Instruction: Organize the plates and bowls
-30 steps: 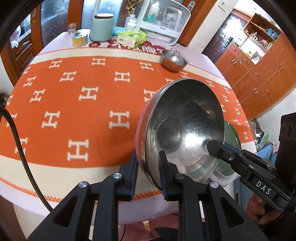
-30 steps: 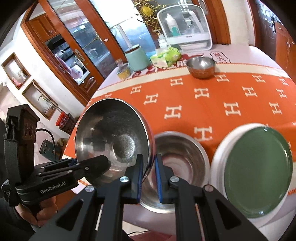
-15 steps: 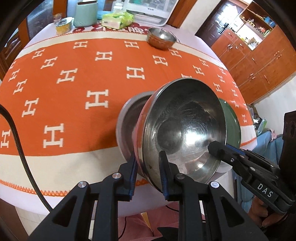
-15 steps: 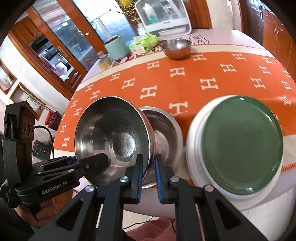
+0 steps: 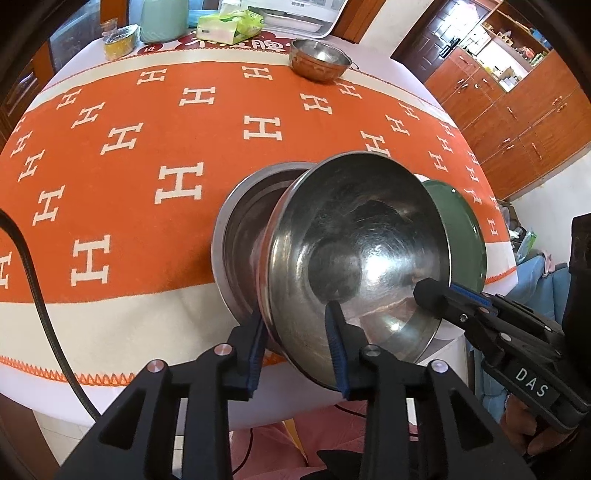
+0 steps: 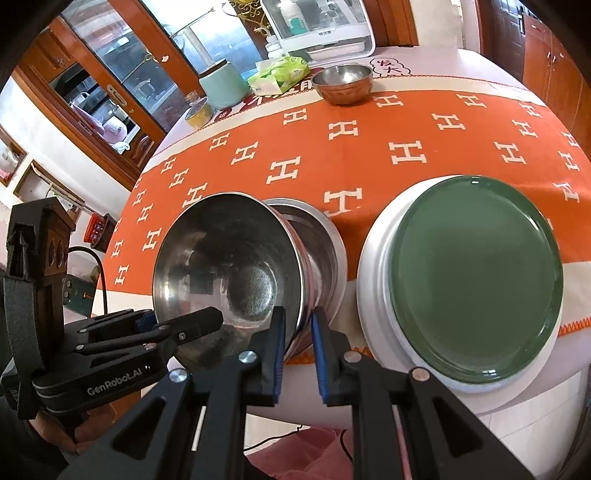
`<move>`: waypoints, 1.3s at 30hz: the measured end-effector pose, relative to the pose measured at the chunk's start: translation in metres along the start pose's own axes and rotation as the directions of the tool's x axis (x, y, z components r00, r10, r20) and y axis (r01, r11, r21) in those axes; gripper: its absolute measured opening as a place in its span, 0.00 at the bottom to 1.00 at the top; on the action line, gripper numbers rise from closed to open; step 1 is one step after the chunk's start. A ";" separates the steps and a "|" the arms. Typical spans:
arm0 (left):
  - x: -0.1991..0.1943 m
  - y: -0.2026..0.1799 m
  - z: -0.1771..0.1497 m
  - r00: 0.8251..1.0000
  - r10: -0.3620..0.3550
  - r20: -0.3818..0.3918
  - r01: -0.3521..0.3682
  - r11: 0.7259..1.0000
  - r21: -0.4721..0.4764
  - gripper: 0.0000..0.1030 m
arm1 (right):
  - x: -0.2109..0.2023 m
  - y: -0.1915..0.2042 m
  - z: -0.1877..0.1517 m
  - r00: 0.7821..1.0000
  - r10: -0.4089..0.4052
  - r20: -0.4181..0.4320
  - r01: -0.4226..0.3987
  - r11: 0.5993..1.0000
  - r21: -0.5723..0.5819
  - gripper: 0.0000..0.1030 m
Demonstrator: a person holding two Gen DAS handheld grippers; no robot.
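Note:
A large steel bowl (image 5: pixel 354 251) (image 6: pixel 229 266) hangs tilted, its underside resting in a second steel bowl (image 5: pixel 240 229) (image 6: pixel 325 251) that sits on the orange cloth near the table's front edge. My left gripper (image 5: pixel 295 343) straddles the tilted bowl's near rim. Its jaws are opening, and a clear gap shows beside the inner pad. My right gripper (image 6: pixel 299 332) still pinches the opposite rim, and its jaws are starting to open. A green plate (image 6: pixel 476 273) lies on a white plate (image 6: pixel 373 280) just right of the bowls. A small steel bowl (image 5: pixel 319 59) stands at the far side.
At the table's back edge stand a mint canister (image 5: pixel 159 18), a tissue packet (image 5: pixel 229 26) and a yellow tin (image 5: pixel 118 42). A black cable (image 5: pixel 33 295) hangs at the left. Wooden cabinets (image 5: pixel 517 122) stand beyond the table on the right.
Both grippers lowered the tilted bowl until it came to rest in the second bowl. The left jaws have spread away from the rim, and the right jaws have widened slightly.

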State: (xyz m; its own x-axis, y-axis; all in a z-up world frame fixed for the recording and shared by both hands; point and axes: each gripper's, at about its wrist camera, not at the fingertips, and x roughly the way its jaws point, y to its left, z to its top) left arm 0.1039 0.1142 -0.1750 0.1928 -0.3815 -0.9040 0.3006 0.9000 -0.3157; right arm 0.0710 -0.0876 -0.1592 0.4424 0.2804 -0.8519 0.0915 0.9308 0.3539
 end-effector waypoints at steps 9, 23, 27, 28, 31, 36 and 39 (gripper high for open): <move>-0.009 -0.003 0.012 0.999 0.020 0.030 -0.020 1.000 -0.009 0.48 | -0.004 -0.005 0.015 1.000 0.002 0.000 -0.002 1.000 -0.020 0.16; -0.042 -0.027 0.068 0.990 0.065 0.123 -0.067 0.998 0.010 0.66 | -0.030 -0.019 0.070 0.998 0.003 0.064 0.003 0.996 -0.091 0.29; -0.055 -0.042 0.091 0.985 0.071 0.155 -0.077 0.996 0.034 0.69 | -0.037 -0.019 0.091 0.997 0.013 0.078 -0.003 0.992 -0.127 0.39; -0.057 -0.046 0.096 0.984 0.075 0.160 -0.082 0.996 0.042 0.72 | -0.039 -0.020 0.095 0.996 0.016 0.083 -0.005 0.991 -0.132 0.41; -0.064 -0.055 0.115 0.984 0.068 0.164 -0.078 0.996 0.053 0.73 | -0.046 -0.022 0.112 0.994 0.028 0.104 -0.012 0.989 -0.144 0.45; -0.076 -0.068 0.145 0.981 0.064 0.181 -0.078 0.994 0.071 0.79 | -0.056 -0.030 0.144 0.991 0.036 0.132 -0.015 0.988 -0.156 0.47; -0.075 -0.077 0.164 0.979 0.100 0.177 -0.119 0.988 0.103 0.80 | -0.061 -0.035 0.164 0.987 0.042 0.157 -0.017 0.987 -0.159 0.48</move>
State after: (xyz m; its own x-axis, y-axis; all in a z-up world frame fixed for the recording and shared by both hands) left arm 0.2192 0.0389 -0.0357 0.3843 -0.3211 -0.8656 0.3697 0.9126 -0.1745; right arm 0.1867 -0.1758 -0.0562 0.5805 0.2788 -0.7650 -0.0590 0.9515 0.3020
